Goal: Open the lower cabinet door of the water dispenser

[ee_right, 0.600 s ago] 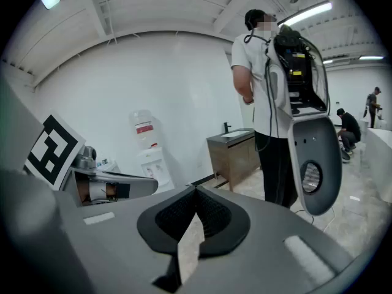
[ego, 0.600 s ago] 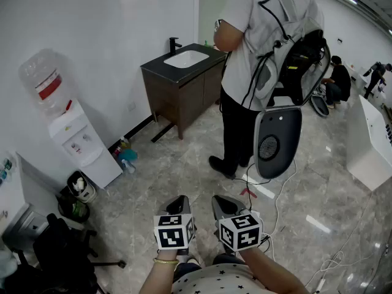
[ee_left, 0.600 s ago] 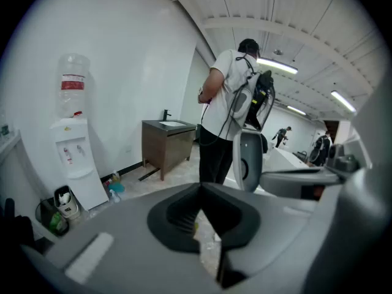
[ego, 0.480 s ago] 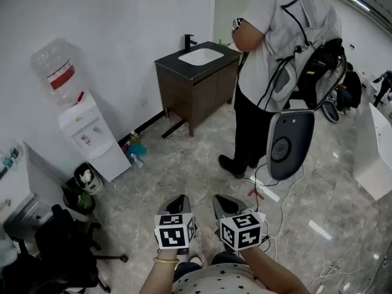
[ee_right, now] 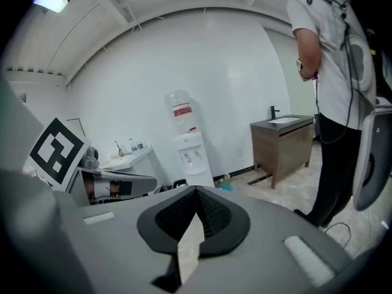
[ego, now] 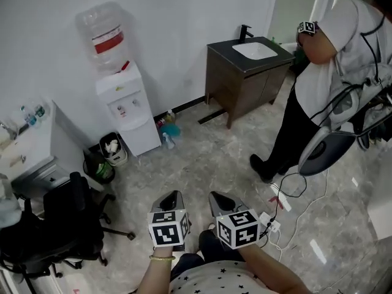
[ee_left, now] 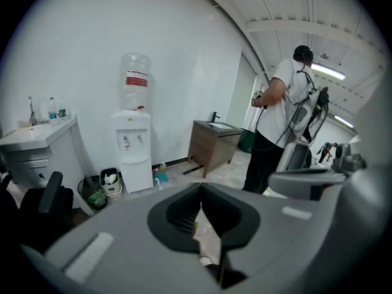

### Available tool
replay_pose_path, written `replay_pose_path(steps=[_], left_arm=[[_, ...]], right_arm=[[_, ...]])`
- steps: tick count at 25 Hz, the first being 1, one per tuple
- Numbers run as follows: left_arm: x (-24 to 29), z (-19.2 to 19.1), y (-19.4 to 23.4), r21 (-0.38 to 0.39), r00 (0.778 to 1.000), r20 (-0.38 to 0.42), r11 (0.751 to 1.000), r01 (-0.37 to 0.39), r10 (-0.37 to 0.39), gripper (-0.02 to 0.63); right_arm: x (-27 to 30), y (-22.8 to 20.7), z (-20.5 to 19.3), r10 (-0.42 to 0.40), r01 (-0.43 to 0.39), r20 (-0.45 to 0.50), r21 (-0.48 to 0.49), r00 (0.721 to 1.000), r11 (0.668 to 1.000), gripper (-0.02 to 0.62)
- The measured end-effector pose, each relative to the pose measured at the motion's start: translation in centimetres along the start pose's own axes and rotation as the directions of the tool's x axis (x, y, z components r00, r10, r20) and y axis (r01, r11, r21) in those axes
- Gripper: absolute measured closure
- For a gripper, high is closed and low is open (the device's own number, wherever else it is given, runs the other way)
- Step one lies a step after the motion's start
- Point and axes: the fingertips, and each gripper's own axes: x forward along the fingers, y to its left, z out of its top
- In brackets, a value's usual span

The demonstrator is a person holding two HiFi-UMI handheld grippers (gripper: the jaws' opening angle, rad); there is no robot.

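The white water dispenser (ego: 125, 112) stands against the far wall with a clear bottle (ego: 104, 38) on top. Its lower cabinet door (ego: 142, 138) is closed. It also shows in the left gripper view as the dispenser (ee_left: 135, 158) and in the right gripper view as the dispenser (ee_right: 193, 158), far off in both. My left gripper (ego: 170, 201) and right gripper (ego: 219, 201) are held side by side low in front of me, well short of the dispenser. Both are shut with nothing between the jaws, as the left gripper (ee_left: 200, 187) and right gripper (ee_right: 196, 192) show close up.
A person with a backpack (ego: 324, 84) stands at the right beside a dark sink cabinet (ego: 248, 72). A black office chair (ego: 55, 231) and a white counter (ego: 27, 149) are at the left. Small bins (ego: 109, 150) and spray bottles (ego: 165, 133) flank the dispenser. Cables (ego: 288, 204) lie on the floor.
The head view has swung to the left, so the dispenser now sits nearer the picture's middle and the person at its right edge. Both grippers stay shut and low.
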Motion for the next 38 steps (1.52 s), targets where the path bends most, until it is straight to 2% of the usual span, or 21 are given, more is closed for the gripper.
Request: replay_pose_path(steps=[5,10,17,23,27,29,35,36,37,38], left_arm=[[1.3,0.3,5.2,-0.075,0.995,0.001,0.992,-0.097,0.097,0.6],[4.4,2.1,10.4,-0.147,0.983,0.0,0.972,-0.181,0.183,0.6],[12.2,7.1,17.3,-0.196,0.96,-0.023,0.94,-0.278,0.279,0.6],[20.7,9.7,23.2,-0.214,0.943,-0.077,0.919,-0.332,0.323,0.6],[24.5,7.5,25.7,-0.258,0.932,-0.173,0.899,-0.354,0.318,0.6],[27.1,6.3,27.5,-0.267,0.93,-0.207,0.897,-0.354,0.305,0.6],[37.6,0.3,33.9,-0.27,0.919,-0.289,0.898,-0.348,0.27,0.6],[39.6,-0.8,35.2,-0.277,0.917,-0.296,0.895,-0.351,0.267,0.6],[41.4,-1.9,36.3,-0.286,0.915,-0.303,0.891,-0.352,0.265,0.6],[43.1,-3.0,37.4,-0.292,0.914,-0.31,0.888,-0.355,0.263,0.6]], right_arm=[[5.2,1.4,0.7,0.08,-0.081,-0.048,-0.029,0.996,0.996,0.603],[12.0,2.2,3.0,0.16,-0.168,-0.1,-0.071,0.982,0.983,0.601],[23.9,1.4,9.1,0.234,-0.256,-0.166,-0.131,0.958,0.958,0.603],[35.7,0.0,12.8,0.239,-0.278,-0.201,-0.195,0.95,0.941,0.603],[41.4,-0.6,10.9,0.248,-0.296,-0.274,-0.15,0.929,0.943,0.603],[45.0,-0.9,9.7,0.248,-0.3,-0.304,-0.136,0.92,0.944,0.603],[59.1,-2.5,4.1,0.208,-0.285,-0.339,-0.199,0.918,0.938,0.601],[61.8,-2.9,2.9,0.203,-0.283,-0.346,-0.202,0.916,0.938,0.592],[64.3,-3.4,1.6,0.198,-0.283,-0.358,-0.201,0.912,0.938,0.543],[66.6,-3.9,0.4,0.193,-0.281,-0.37,-0.201,0.909,0.938,0.525]])
